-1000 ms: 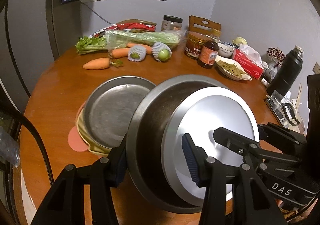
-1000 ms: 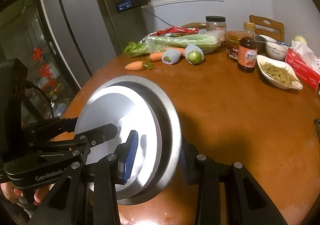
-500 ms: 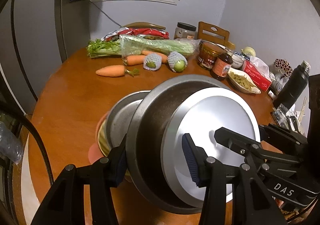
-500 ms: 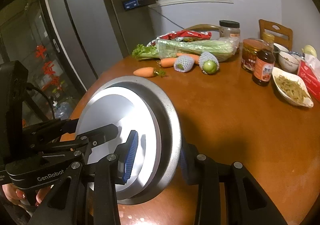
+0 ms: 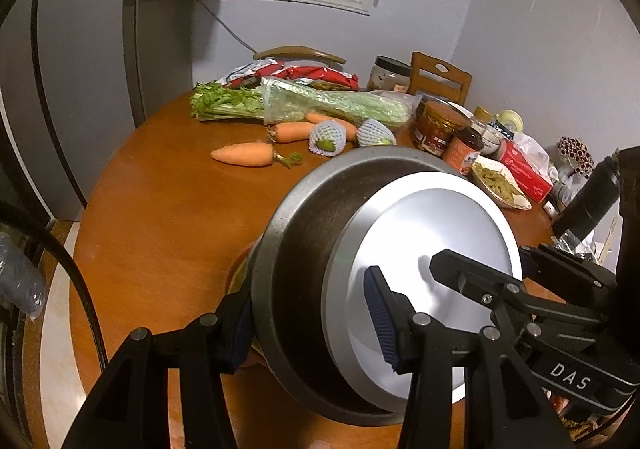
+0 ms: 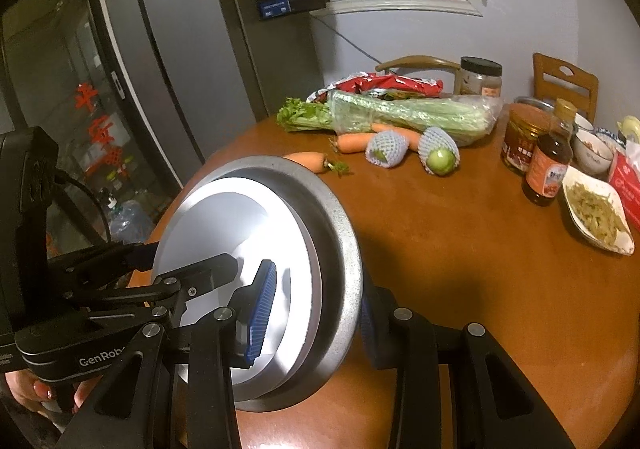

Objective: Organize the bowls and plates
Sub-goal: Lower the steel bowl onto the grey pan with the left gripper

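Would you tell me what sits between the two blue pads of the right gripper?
In the right wrist view, the rims of the white plate and the grey metal bowl holding it sit between the right gripper pads.

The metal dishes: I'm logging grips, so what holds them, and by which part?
Both grippers: the left gripper and right gripper each clamp opposite rims of the grey metal basin with the white plate nested inside.

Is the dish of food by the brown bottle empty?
No. The white dish beside the brown bottle holds a heap of pale yellowish food.
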Available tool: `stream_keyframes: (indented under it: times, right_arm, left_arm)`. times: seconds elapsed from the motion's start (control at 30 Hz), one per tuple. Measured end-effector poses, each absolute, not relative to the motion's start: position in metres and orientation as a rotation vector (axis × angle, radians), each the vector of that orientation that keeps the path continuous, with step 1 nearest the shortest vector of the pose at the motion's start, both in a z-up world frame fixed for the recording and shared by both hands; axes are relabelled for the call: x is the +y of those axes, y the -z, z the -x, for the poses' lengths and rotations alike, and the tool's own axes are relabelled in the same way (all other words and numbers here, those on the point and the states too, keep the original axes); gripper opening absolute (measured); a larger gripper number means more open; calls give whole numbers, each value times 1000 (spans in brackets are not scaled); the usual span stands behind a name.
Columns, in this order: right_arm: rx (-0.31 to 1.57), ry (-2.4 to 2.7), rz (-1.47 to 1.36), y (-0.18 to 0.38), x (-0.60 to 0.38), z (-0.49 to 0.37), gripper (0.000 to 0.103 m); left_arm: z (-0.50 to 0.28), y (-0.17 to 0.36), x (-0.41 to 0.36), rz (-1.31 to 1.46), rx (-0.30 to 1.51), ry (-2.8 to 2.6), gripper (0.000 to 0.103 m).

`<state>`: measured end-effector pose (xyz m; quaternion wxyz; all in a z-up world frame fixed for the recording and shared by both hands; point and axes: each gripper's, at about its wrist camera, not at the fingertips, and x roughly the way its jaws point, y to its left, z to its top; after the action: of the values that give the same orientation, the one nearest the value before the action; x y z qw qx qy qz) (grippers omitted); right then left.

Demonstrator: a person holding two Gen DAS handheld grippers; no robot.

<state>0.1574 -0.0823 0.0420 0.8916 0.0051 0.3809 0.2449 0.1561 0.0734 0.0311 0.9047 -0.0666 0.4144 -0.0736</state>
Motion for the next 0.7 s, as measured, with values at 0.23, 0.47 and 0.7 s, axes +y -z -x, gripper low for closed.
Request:
stream_keyframes:
  times: [0.23,0.47,0.7]
  right_arm:
    - [800,-523,4,-43,-69,-168,40]
    - [835,-515,20,-33,-61,-177,40]
    - [871,-511,30,-21,-56,-186,40]
  left_arm:
    - [-168,-25,83,148,879,137,50]
    - [-179,-12,87,154,915,129,50]
    - [-185,-2,89,157,939,128,50]
